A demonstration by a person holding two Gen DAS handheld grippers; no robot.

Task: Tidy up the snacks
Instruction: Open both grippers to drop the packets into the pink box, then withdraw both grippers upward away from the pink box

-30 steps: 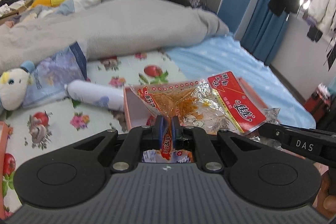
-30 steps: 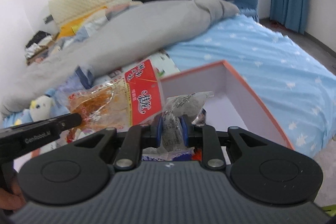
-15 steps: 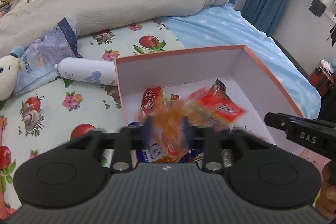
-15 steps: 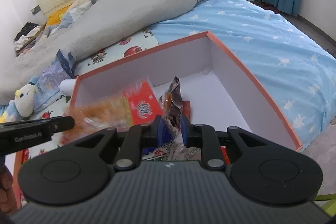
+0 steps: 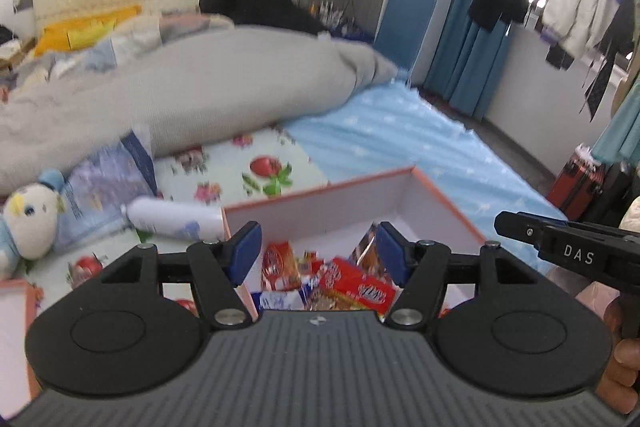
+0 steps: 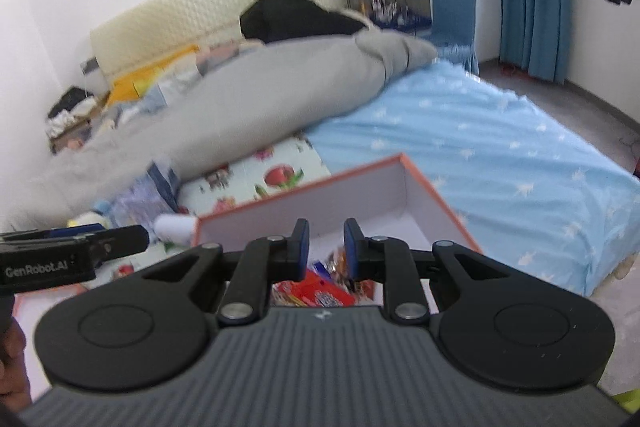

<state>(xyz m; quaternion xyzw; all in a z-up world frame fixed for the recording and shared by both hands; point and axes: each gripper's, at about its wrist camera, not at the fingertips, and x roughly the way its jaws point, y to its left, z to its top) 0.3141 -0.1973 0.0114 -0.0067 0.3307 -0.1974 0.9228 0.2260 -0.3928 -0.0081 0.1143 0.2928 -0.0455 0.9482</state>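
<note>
Left gripper (image 5: 315, 254) and right gripper (image 6: 327, 247) released, empty; snack packets (image 5: 352, 285) in orange-rimmed box (image 5: 448, 205): light, crinkly, slippery, pinch sealed edges

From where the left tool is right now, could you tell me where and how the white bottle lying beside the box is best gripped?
Grip the white bottle across the middle of its round body, coming down from above. It lies on its side on the floral sheet, long axis left to right, one end close against the orange box wall. The left tool, already open, would probably close best across the bottle's width.
</note>
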